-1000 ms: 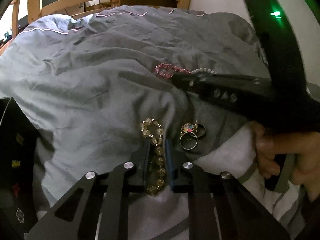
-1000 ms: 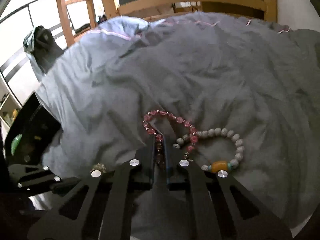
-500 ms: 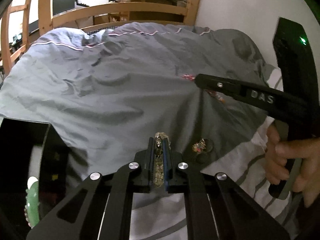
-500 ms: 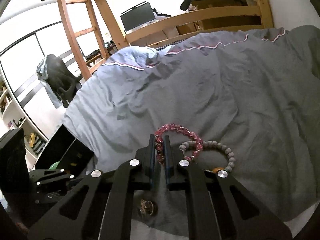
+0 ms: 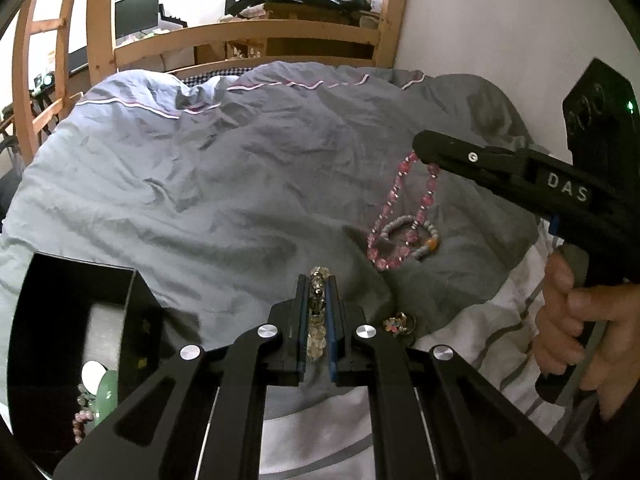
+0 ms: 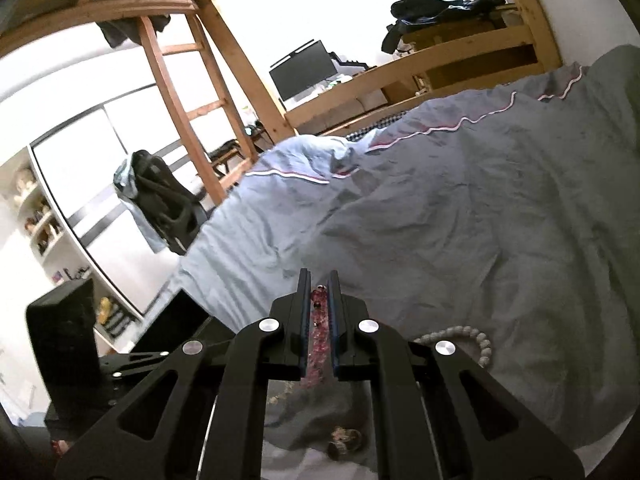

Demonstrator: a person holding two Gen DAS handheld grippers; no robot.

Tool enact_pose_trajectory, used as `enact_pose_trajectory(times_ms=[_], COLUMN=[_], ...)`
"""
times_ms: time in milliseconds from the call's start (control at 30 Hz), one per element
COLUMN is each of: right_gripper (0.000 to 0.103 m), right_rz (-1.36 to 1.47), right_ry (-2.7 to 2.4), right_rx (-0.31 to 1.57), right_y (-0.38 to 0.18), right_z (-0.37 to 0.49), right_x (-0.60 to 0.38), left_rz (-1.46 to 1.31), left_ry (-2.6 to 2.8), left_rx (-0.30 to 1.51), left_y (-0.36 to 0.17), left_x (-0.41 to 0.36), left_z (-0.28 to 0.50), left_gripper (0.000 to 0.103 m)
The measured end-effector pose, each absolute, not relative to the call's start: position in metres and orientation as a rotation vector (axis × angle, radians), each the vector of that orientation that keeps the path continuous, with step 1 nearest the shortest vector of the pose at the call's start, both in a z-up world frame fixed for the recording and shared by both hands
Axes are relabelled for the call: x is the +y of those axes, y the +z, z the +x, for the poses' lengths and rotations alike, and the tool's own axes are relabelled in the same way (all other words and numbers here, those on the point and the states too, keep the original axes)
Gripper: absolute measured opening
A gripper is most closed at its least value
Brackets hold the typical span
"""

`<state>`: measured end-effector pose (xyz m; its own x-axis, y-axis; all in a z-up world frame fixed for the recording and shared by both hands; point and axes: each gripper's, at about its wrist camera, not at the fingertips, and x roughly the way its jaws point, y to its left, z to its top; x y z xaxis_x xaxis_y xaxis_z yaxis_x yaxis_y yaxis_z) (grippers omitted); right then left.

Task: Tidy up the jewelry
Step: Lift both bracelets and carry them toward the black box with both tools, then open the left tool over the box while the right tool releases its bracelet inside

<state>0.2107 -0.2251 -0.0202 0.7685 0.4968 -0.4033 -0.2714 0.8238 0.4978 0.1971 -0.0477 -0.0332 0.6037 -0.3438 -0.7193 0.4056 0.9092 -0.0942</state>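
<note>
My left gripper (image 5: 317,280) is shut on a clear-bead bracelet (image 5: 317,312), lifted above the grey duvet (image 5: 240,184). My right gripper (image 6: 319,280) is shut on a pink bead bracelet (image 6: 319,332); in the left wrist view the right gripper (image 5: 420,148) holds that pink bracelet (image 5: 396,216) dangling above the bed. A white bead bracelet with an orange bead (image 5: 412,236) lies on the duvet; it also shows in the right wrist view (image 6: 460,336). Rings (image 5: 398,324) lie on the duvet just right of my left gripper; they also show in the right wrist view (image 6: 344,440).
A black jewelry box (image 5: 76,320) stands open at the lower left, with green and pink pieces (image 5: 96,400) inside. A striped white sheet (image 5: 480,344) lies at the bed's near edge. The wooden bed frame (image 5: 280,32) runs along the far side.
Both grippers have risen from the duvet. The pink bracelet now hangs free from the right gripper. The left gripper has lifted the clear bracelet, and the black box has come further into view.
</note>
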Motion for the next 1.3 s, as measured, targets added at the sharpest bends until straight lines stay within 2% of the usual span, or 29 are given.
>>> enact_pose_trajectory(times_ms=[700,1300], right_gripper=[0.009,0.009], right_rz=[0.326,0.297], right_ry=[0.584,0.758], right_rx=[0.523,0.545], right_y=[0.020,0.028], right_z=[0.189,0.167], right_x=[-0.169,-0.082], left_rz=[0.064,0.049], left_ry=[-0.327,-0.166], left_rx=[0.779,0.788], left_y=[0.015,0.037], left_x=[-0.006,0.104], left_z=[0.183,0.168], left_gripper=[0.007,0.007])
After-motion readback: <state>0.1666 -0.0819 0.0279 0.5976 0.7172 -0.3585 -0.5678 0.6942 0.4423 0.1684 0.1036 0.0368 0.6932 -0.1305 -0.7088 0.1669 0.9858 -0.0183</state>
